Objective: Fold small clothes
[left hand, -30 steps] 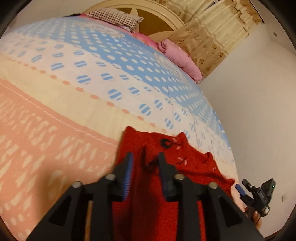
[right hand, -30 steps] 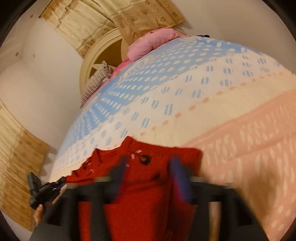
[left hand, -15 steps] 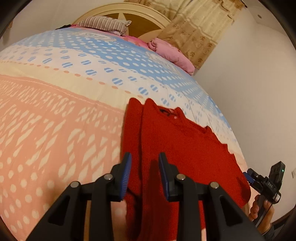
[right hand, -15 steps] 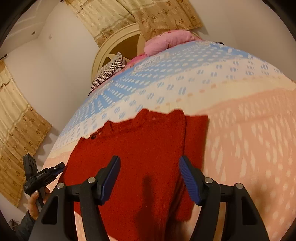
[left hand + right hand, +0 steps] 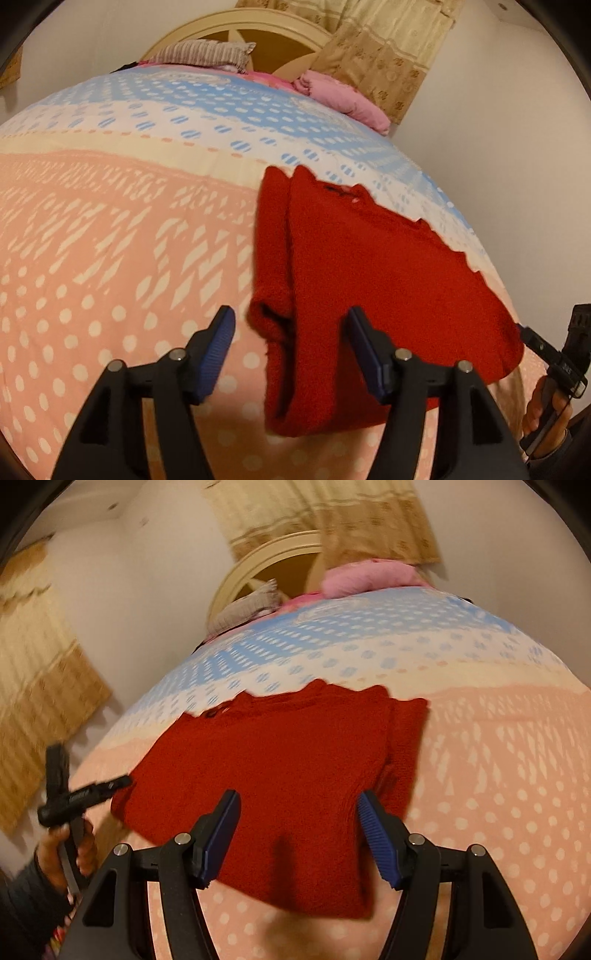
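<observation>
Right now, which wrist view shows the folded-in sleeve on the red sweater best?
The left wrist view: the sleeve is sharp, lying along the red sweater with its cuff opening visible. The right wrist view is motion-blurred; it shows the sleeve only as a red strip at the sweater's edge.

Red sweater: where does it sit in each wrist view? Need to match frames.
Left wrist: red sweater lies center-right, running under the right fingertip.
Right wrist: red sweater lies center, between and above the fingertips.
Shared landmark: pink pillow at the headboard.
</observation>
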